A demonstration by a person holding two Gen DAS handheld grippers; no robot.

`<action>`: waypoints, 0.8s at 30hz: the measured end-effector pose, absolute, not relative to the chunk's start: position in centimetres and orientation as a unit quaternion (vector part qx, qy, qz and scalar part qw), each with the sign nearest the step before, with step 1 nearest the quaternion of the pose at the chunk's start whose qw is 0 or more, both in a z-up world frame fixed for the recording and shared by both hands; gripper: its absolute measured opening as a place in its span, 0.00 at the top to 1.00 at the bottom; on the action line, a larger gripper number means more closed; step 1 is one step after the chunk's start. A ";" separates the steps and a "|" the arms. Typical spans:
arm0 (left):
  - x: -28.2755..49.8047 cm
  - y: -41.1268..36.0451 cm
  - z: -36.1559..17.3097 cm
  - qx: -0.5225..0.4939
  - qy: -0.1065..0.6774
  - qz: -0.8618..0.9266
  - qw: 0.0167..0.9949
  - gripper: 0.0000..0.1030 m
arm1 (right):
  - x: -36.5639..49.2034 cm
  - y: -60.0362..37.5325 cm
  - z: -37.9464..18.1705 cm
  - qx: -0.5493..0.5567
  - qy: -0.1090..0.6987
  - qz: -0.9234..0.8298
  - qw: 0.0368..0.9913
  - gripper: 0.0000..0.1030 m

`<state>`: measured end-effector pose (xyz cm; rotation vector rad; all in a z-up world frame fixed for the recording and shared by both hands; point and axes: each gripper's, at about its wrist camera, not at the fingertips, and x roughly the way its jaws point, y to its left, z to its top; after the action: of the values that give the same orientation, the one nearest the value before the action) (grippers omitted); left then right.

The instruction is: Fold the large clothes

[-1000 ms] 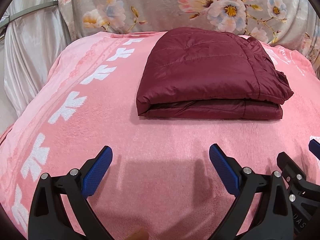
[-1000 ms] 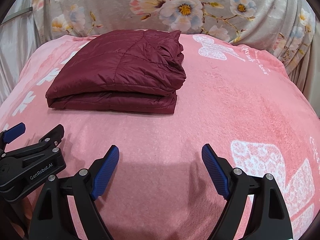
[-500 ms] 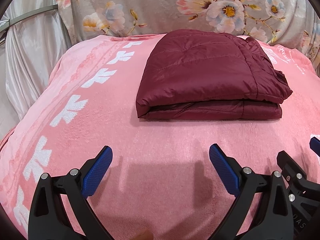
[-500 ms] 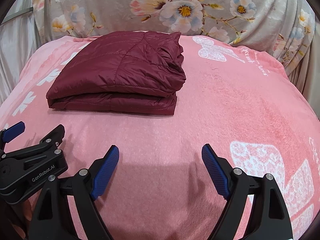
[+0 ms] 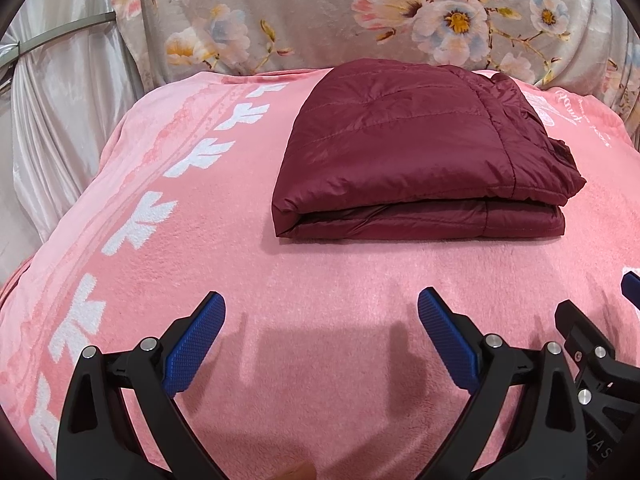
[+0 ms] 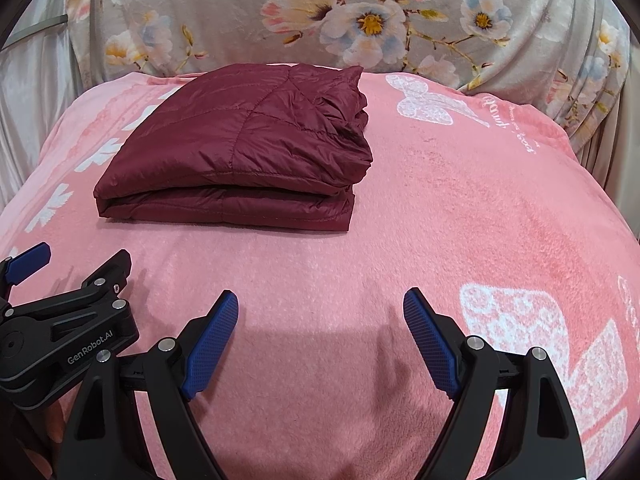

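Pink plush blanket [image 5: 320, 280] covers the bed, with floral fabric [image 6: 360, 20] behind. Only my right view shows white butterfly prints [image 6: 424, 100]. My left hand-held gripper [image 5: 320, 340] and right hand-held gripper [image 6: 320, 340] gape wide, holding nothing. Well ahead of them lies the folded maroon jacket [image 5: 412, 160].

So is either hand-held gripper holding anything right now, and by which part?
Nothing is held. The left hand-held gripper and right hand-held gripper both stand open over the pink blanket, short of the folded maroon jacket.
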<state>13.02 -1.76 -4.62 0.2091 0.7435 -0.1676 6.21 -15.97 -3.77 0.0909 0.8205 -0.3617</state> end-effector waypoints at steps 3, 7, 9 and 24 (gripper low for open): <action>13.0 -1.7 -4.6 0.101 0.363 -0.083 0.923 0.09 | 6.2 -16.0 -3.8 0.044 0.396 -0.175 0.900 0.20; 13.1 -1.7 -4.7 0.102 0.364 -0.084 0.922 0.09 | 6.2 -15.9 -3.8 0.044 0.396 -0.175 0.900 0.20; 13.2 -1.7 -4.7 0.102 0.365 -0.083 0.922 0.09 | 6.2 -15.9 -3.8 0.044 0.396 -0.175 0.900 0.20; 13.2 -1.8 -4.9 0.102 0.366 -0.085 0.921 0.09 | 6.2 -15.8 -3.8 0.044 0.396 -0.176 0.900 0.20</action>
<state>13.19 -1.75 -4.86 0.2101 0.7525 -0.1750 6.20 -15.85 -3.79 0.0910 0.8187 -0.3636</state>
